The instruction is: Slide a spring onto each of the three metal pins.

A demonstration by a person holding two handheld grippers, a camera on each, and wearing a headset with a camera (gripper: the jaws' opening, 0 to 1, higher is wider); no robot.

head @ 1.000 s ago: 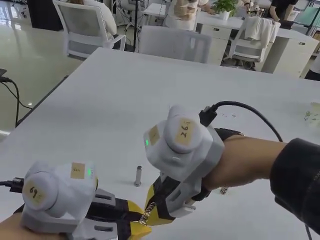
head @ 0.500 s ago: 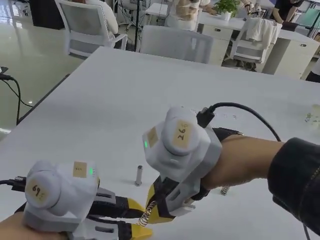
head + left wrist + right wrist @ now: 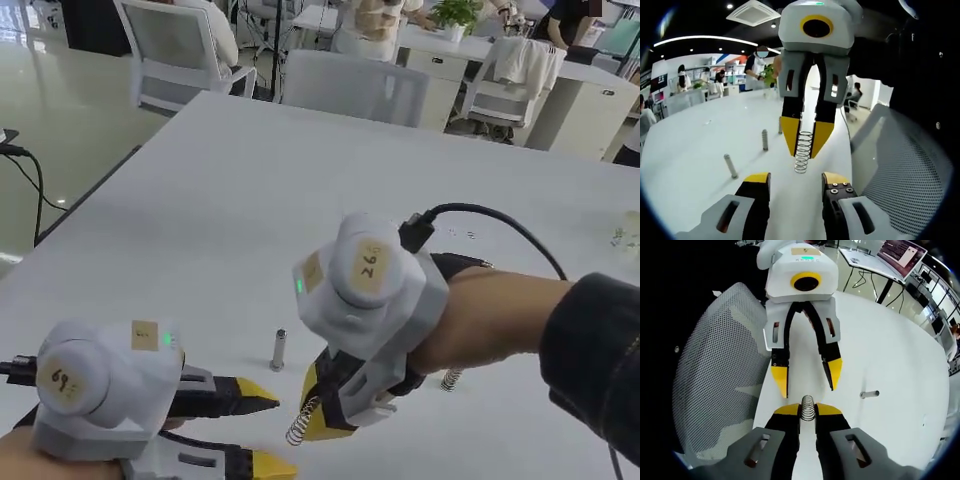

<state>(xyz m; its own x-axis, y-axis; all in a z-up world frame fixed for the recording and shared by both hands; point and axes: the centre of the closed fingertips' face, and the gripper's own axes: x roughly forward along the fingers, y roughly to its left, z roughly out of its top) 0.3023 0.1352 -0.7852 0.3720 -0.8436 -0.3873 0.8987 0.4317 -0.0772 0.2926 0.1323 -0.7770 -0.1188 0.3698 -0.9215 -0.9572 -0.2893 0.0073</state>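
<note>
My right gripper (image 3: 318, 415) is shut on the upper end of a small coil spring (image 3: 300, 423), which hangs free below its yellow tips. In the right gripper view the spring (image 3: 808, 406) sits pinched between my right gripper's (image 3: 808, 413) jaws. My left gripper (image 3: 276, 432) faces it from the left, open, with its tips a short way off the spring. In the left gripper view the spring (image 3: 802, 150) dangles just beyond my left gripper (image 3: 796, 178). A metal pin (image 3: 278, 350) stands upright behind the grippers. Three pins (image 3: 765, 140) stand in a row. A second spring (image 3: 450, 380) rests by my right wrist.
The white table (image 3: 260, 200) stretches away ahead, its left edge (image 3: 90, 215) dropping to the floor. A black cable (image 3: 500, 222) loops from the right gripper. A white mesh chair (image 3: 715, 365) is close behind me. Office chairs (image 3: 350, 85) stand at the far end.
My left gripper's jaws have spread wider and drawn back left from the spring's lower end. The right gripper keeps the spring and has barely moved.
</note>
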